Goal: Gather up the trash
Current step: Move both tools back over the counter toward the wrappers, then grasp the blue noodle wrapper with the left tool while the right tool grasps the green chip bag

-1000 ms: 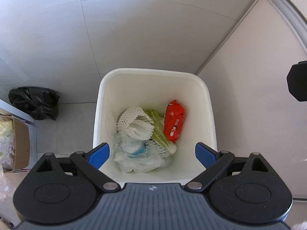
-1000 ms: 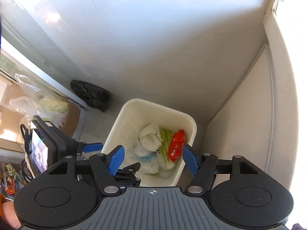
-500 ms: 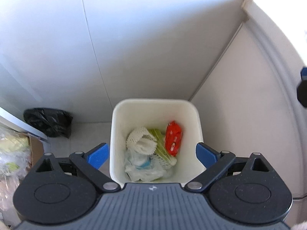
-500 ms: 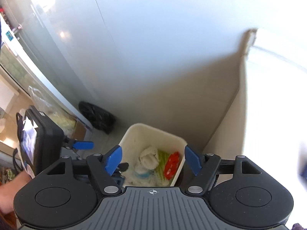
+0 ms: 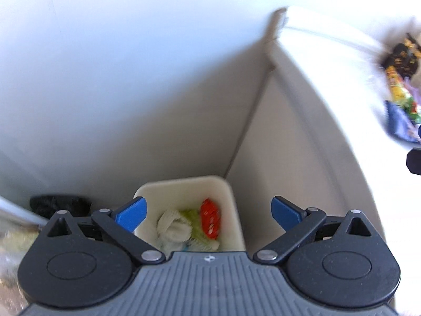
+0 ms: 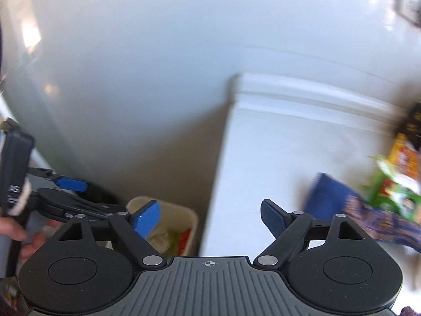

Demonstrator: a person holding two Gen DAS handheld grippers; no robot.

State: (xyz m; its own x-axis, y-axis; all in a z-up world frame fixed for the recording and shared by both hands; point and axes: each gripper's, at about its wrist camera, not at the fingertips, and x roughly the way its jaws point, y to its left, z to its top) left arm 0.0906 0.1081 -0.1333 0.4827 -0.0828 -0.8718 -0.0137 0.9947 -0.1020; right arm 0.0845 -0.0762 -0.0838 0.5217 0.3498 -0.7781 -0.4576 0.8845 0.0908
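1. My left gripper [image 5: 208, 212] is hanging high above the white bin [image 5: 231, 210]; its jaws are opening, spread about as wide as they go, and gripping nothing.
2. The bin is standing on the floor in the corner where the pale wall [image 5: 118, 79] is meeting the white counter [image 5: 329, 84], its mouth showing between my left blue fingertips [image 5: 131, 213].
3. Trash is lying inside the bin: a red wrapper [image 5: 210, 217] toward 2 o'clock, green leafy scraps [image 5: 193, 223] at centre, and white foam netting [image 5: 172, 227] toward 9 o'clock.
4. A black bag [image 5: 60, 205] is sitting on the floor at 9 o'clock from the bin, apart from it.
5. My right gripper [image 6: 210, 217] is pointing at the counter's edge [image 6: 223, 171]; its jaws are opening, with nothing between them.
6. More trash is waiting on the countertop at 3 o'clock in the right view: a blue packet [image 6: 331, 194], a green packet [image 6: 392, 194] and a yellow-orange packet [image 6: 404, 155], all blurred.
7. A hand [image 6: 15, 234] is showing at 9 o'clock, holding my left tool.
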